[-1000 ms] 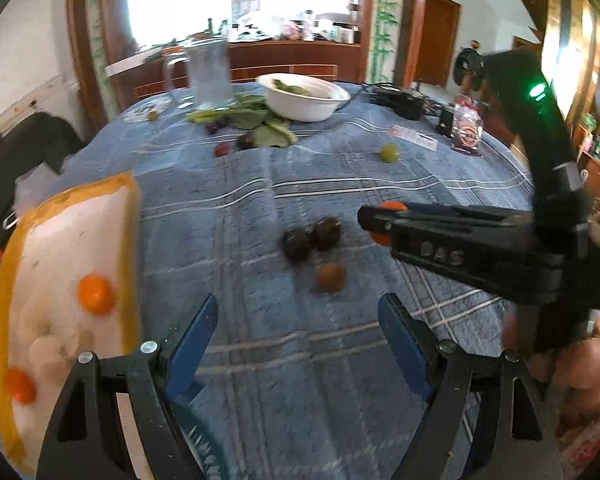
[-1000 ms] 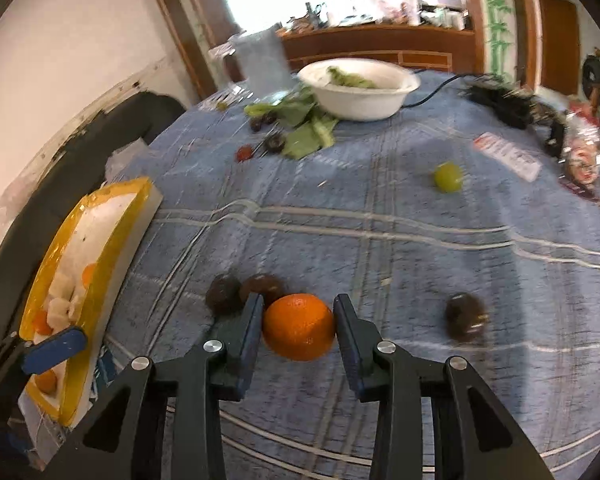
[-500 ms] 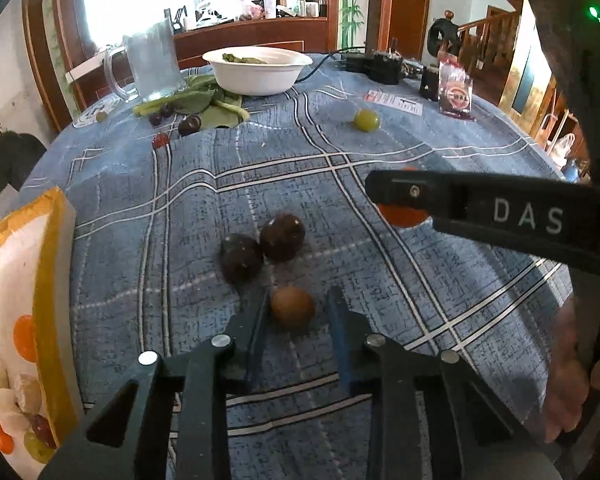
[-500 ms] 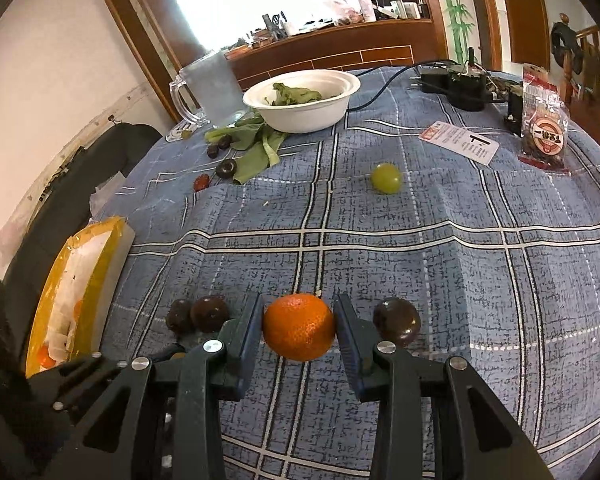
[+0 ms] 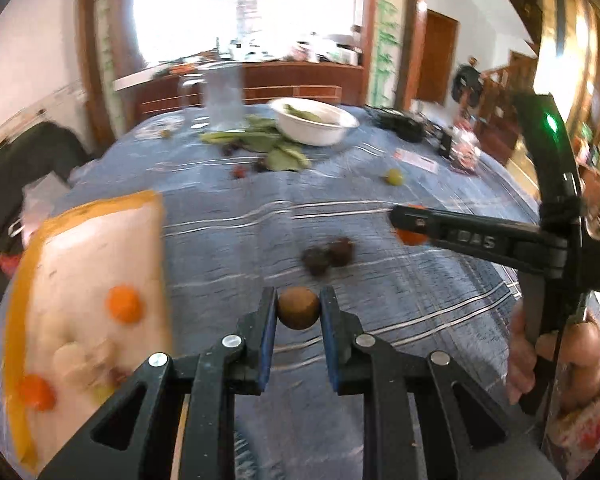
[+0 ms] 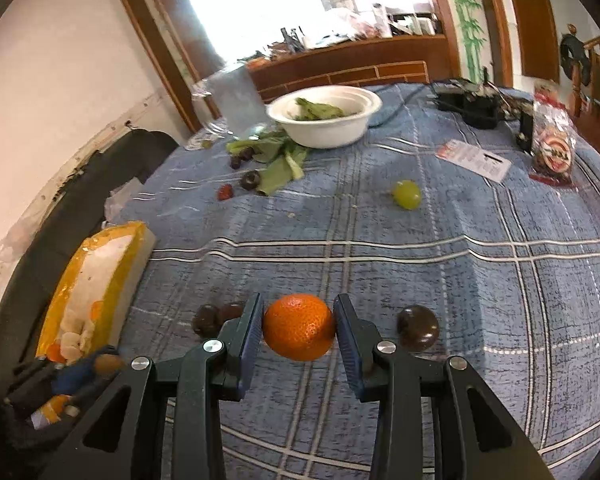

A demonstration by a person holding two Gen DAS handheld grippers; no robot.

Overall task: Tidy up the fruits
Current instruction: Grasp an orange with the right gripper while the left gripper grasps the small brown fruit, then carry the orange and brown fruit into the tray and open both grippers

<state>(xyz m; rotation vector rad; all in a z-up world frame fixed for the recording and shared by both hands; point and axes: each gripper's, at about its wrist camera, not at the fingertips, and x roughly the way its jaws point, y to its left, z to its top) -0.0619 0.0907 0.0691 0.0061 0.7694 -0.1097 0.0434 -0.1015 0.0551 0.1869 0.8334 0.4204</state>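
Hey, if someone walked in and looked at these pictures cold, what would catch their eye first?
Probably the bright orange clamped in the right gripper above the blue plaid tablecloth. Next, the small brown fruit pinched in the left gripper, beside the yellow-rimmed tray of fruit at the table's left edge. Farther back sits a white bowl of greens.

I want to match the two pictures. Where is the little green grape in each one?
Left wrist view: the green grape lies far back and right of centre on the blue tablecloth.
Right wrist view: the green grape lies right of centre on the cloth, above the orange.
Shared landmark: the white bowl of greens sits behind and left of the grape in both.
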